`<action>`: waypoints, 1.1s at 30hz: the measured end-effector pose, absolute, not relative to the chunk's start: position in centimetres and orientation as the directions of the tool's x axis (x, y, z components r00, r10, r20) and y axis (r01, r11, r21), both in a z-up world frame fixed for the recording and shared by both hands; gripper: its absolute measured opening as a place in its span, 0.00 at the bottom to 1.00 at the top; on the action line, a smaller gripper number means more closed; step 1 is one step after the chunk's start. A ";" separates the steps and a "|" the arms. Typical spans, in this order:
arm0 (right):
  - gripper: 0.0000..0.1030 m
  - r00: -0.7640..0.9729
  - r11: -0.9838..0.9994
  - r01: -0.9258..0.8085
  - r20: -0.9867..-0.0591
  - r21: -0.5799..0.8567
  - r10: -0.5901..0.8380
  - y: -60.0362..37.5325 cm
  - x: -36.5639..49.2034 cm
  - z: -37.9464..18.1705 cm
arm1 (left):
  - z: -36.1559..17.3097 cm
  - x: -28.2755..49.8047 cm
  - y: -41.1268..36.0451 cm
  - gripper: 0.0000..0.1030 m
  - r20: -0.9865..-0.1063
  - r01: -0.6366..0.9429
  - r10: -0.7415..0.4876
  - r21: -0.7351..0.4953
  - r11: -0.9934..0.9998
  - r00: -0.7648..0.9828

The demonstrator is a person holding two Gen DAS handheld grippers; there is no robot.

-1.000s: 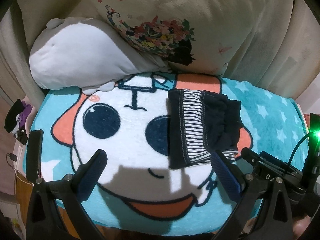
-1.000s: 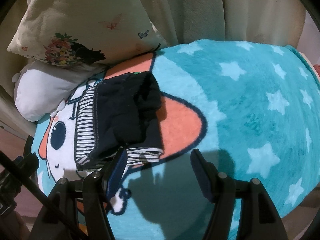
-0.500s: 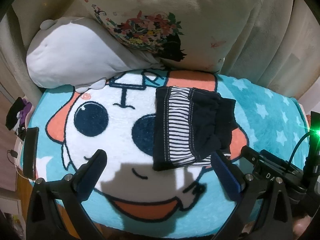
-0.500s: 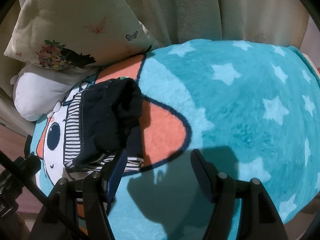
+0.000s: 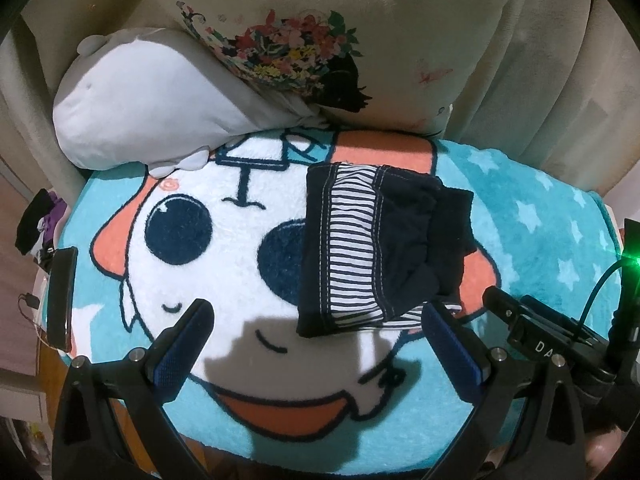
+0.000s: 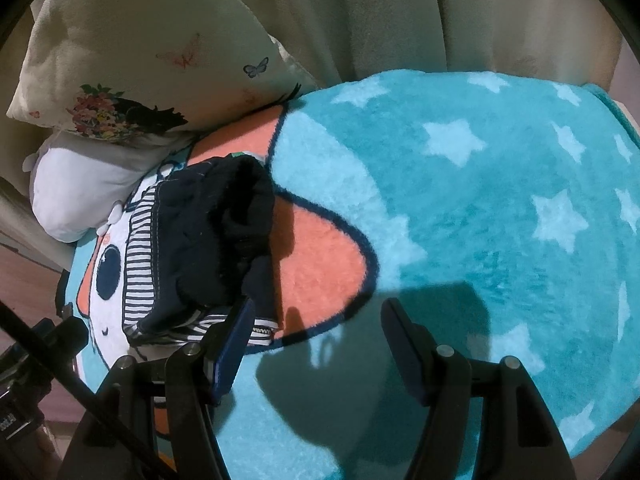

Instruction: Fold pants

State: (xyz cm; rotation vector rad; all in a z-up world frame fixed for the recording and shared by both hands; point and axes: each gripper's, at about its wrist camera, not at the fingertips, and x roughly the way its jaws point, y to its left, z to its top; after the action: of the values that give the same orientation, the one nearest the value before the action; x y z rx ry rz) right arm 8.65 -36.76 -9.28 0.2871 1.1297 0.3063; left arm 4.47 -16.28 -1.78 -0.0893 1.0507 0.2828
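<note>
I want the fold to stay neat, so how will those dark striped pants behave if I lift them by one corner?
The pants look like soft, thin knit, so they would probably droop and unfold. The folded layers lie loose and rumpled, so they may slide apart. On the fluffy blanket they would likely drag rather than glide.

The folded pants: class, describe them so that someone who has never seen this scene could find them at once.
Start at the big teal blanket with stars and a cartoon face. On the face's right side, covering part of one dark round eye and an orange patch, lie the folded pants. They are the only dark navy bundle there, with a white-and-navy striped band and white stitching, unlike the pale pillows behind.
</note>
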 end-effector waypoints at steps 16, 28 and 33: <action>0.74 0.380 0.819 -0.227 -0.726 0.528 0.573 -34.8 11.9 -8.8 | -3.4 8.4 -7.0 1.00 -0.862 -0.351 0.041 -0.163 0.922 0.505; 0.69 0.274 0.729 -0.195 -0.677 0.656 0.683 -31.8 17.5 -12.5 | -9.2 13.1 -7.9 0.77 -0.873 -0.239 -0.204 -0.334 0.912 0.443; 0.36 0.233 0.686 -0.226 -0.645 0.692 0.728 -31.1 18.0 -11.6 | -8.8 13.5 -8.9 0.37 -0.854 -0.212 -0.282 -0.402 0.891 0.438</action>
State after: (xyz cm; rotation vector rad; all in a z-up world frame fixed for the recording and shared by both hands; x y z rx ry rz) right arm 18.05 -31.05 -11.58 0.5164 1.1611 0.6962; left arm 13.50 -8.91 -8.76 -0.4965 1.1295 -0.0457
